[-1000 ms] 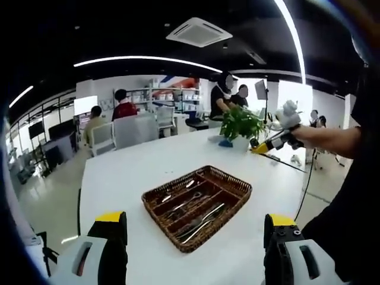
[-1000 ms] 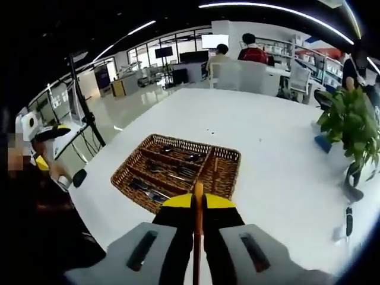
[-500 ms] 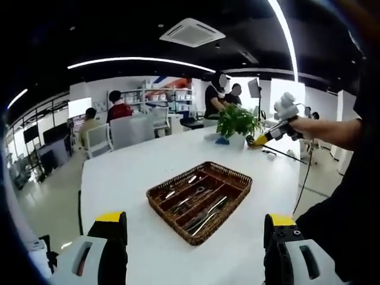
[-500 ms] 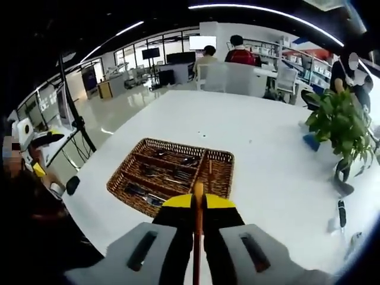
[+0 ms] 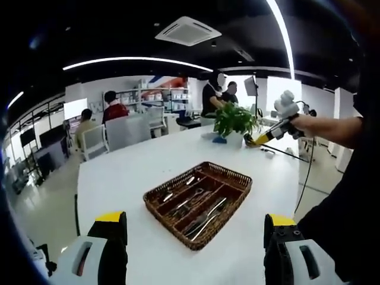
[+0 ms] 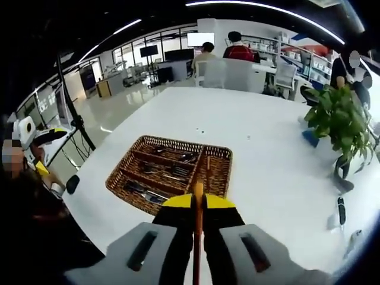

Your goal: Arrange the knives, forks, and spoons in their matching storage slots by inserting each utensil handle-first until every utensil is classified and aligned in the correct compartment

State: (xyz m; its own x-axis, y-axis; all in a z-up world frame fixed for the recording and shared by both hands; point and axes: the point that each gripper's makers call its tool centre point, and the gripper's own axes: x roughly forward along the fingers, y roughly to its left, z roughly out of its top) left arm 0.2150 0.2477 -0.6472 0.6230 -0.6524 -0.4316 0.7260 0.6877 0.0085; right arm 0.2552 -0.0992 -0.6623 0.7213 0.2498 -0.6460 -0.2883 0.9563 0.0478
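Observation:
A brown wicker tray [image 5: 234, 178] with several slots stands on the white table [image 5: 130, 172], well ahead of my left gripper [image 5: 195, 237], whose jaws stand wide open with nothing between them. Metal utensils [image 5: 205, 218] lie in the slots. In the right gripper view the same tray [image 6: 127, 169] lies just beyond my right gripper [image 6: 198, 199], which is shut on a thin orange-brown rod [image 6: 197, 237]; what kind of utensil it is I cannot tell. The right gripper [image 5: 263, 139] also shows in a hand above the table's far right.
A potted plant [image 5: 234, 122] [image 6: 341, 119] stands at the table's far side beside a small blue object [image 6: 312, 139]. A black item [image 6: 341, 208] lies on the table right of the tray. People sit on chairs beyond the table [image 6: 237, 59].
Both views have shifted slightly with the hands. The tray stays put on the table, the right gripper stays shut on the rod and the left stays open.

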